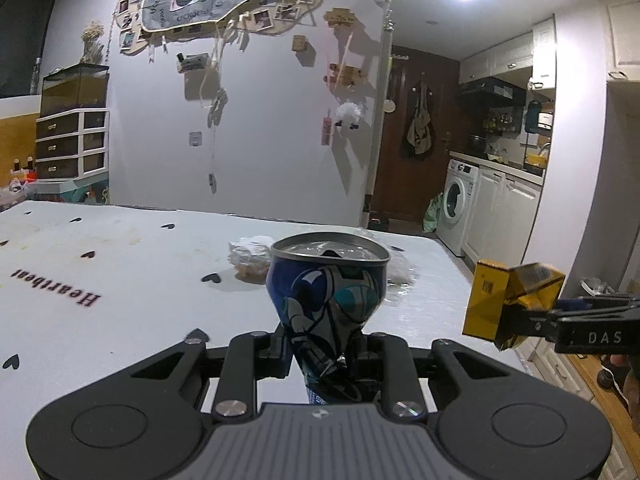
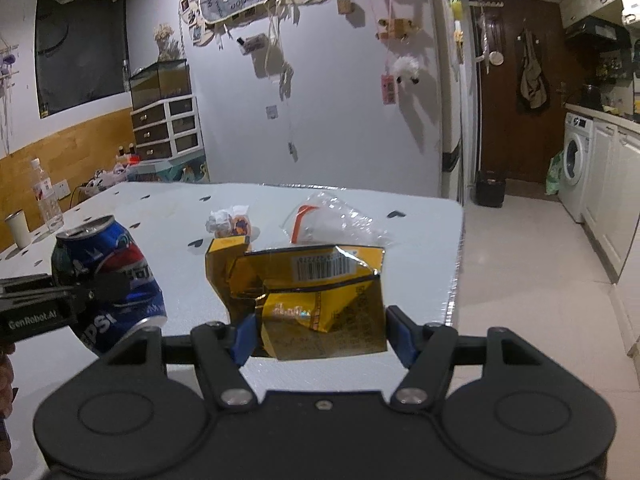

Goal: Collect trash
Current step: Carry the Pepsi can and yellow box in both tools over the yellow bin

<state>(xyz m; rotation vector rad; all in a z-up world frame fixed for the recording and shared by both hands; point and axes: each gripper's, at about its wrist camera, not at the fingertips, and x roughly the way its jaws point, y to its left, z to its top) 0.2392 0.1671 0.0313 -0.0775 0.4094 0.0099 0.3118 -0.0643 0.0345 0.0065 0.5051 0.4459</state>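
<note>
Crushed can (image 1: 326, 300) — yellow carton (image 2: 316, 300) — both gripped

Can (image 1: 326, 288): shiny metal, dented. Yellow box (image 2: 316, 300): glossy card, crumpled. Bag (image 2: 332, 220): clear, crinkly plastic. Table (image 1: 120, 280): white, matt. Grippers: black matt plastic.

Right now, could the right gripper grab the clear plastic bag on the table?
Probably not yet. The right gripper is shut on the crumpled yellow box, so its jaws are full. The clear plastic bag lies unblocked farther along the table.
</note>
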